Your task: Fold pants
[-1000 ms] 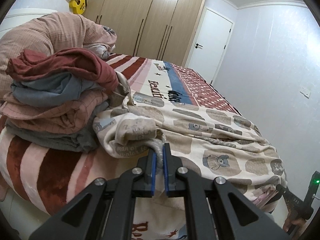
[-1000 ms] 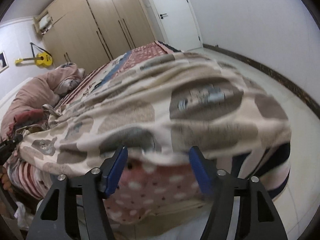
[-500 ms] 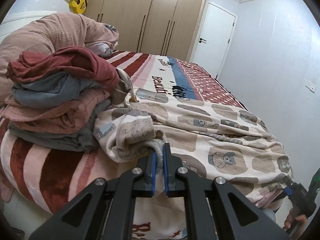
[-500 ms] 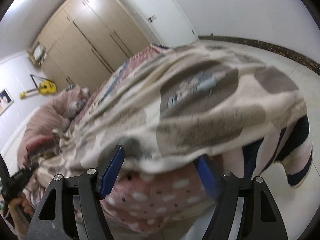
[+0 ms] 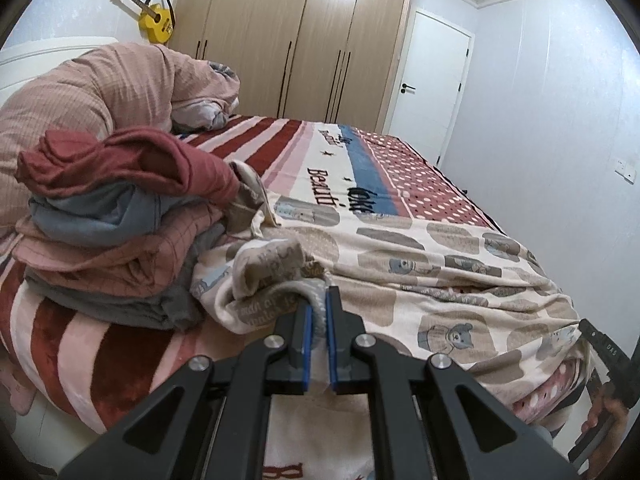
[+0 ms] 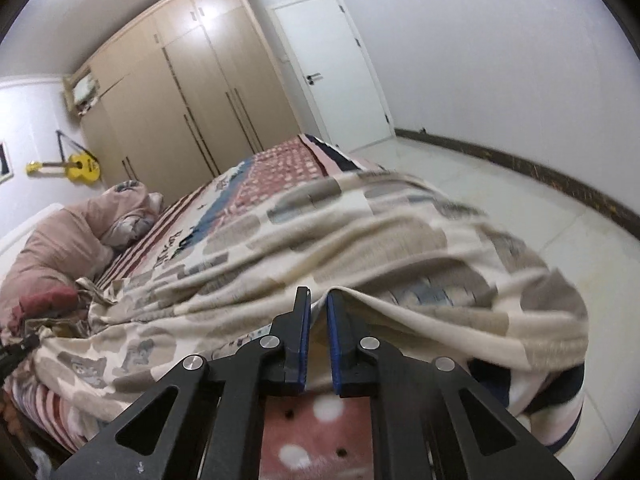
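The bear-print pants [image 5: 420, 272] lie spread across the bed [image 5: 352, 168], a stack of folded clothes [image 5: 112, 232] at their nine o'clock. The left gripper [image 5: 316, 308] pinches the gathered waistband; the right gripper [image 6: 318, 312] is clamped on the far hem — both jaws narrow.

A tall light-wood wardrobe [image 5: 292, 40] with thin dark handles fills the far wall. Just right of the wardrobe stands a closed white door [image 5: 430, 80] with a dark lever handle. Left of the wardrobe, a yellow guitar [image 5: 154, 20] hangs on the pale wall. Right of the wardrobe, pale glossy floor tiles [image 6: 500, 192] meet a dark skirting board [image 6: 540, 168].
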{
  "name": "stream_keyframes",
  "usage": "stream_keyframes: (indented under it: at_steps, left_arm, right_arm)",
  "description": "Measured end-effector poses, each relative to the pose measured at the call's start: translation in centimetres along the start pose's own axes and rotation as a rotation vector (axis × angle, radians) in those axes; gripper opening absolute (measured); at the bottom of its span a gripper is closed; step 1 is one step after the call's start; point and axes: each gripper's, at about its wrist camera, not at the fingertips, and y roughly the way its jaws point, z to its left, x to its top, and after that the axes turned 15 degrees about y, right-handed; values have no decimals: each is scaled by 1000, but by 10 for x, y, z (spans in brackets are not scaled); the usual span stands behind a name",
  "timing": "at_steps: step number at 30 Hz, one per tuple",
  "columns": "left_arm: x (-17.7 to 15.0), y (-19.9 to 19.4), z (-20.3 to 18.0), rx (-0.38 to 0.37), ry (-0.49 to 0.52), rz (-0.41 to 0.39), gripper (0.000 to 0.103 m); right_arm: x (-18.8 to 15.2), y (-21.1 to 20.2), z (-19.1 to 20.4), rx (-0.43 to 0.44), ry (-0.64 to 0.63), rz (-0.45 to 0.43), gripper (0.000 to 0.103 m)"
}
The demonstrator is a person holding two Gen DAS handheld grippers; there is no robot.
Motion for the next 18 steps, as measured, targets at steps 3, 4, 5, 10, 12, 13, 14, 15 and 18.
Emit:
stream_keyframes:
  at_steps: [3, 4, 5, 10, 12, 13, 14, 15, 18]
  left_arm:
    - [5, -2, 3, 12, -6, -14, 4]
    - [6, -2, 4, 14, -8, -18, 4]
    - [8, -2, 5, 18, -9, -21, 4]
    - [9, -2, 5, 18, -8, -26, 4]
    - [8, -1, 5, 16, -8, -24, 4]
    - [8, -1, 5, 14, -10, -23, 4]
    - [7, -1, 6, 13, -12, -22, 4]
    - [7, -1, 6, 12, -13, -22, 4]
    - [4, -1, 6, 6, -15, -15, 4]
  right_arm:
    - [7, -1, 7, 21, -36, -12, 1]
    - [10, -1, 12, 23, -54, -21, 1]
    - [12, -1, 17, 25, -72, -30, 1]
    - [17, 6, 31, 46, -109, 8, 5]
    - [15, 8, 30, 53, -95, 38, 6]
    - [12, 8, 27, 60, -79, 66, 11]
    - [8, 8, 23, 64, -69, 81, 26]
    - [4, 7, 19, 60, -61, 92, 39]
    - [-16, 2, 0, 16, -25, 134, 43]
